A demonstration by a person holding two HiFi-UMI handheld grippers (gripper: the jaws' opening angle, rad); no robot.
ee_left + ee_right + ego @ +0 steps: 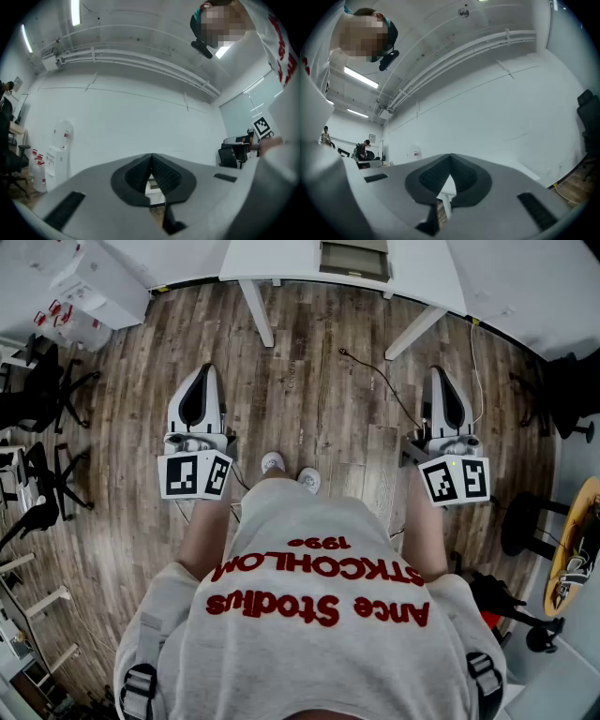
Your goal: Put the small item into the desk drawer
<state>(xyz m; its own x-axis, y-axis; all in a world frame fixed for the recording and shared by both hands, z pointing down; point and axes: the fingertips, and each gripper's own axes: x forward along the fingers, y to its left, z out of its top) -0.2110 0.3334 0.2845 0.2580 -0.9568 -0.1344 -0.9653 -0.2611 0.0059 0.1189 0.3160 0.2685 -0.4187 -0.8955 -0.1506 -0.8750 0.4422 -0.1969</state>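
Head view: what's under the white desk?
Wood floor, two slanted white legs, and a black cable lying just in front. Anything further back is covered by the desk.

Clear wooden floor (309, 390) lies ahead of and between the left tool (203, 373) and right tool (438, 376). Further ahead, the white surface (281, 259) stands on slanted legs (255, 310). A thin cable (380, 381) trails just left of the right tool. Office chairs (42, 395) stand left of the left tool, and a black stool (525, 521) right of the right tool.
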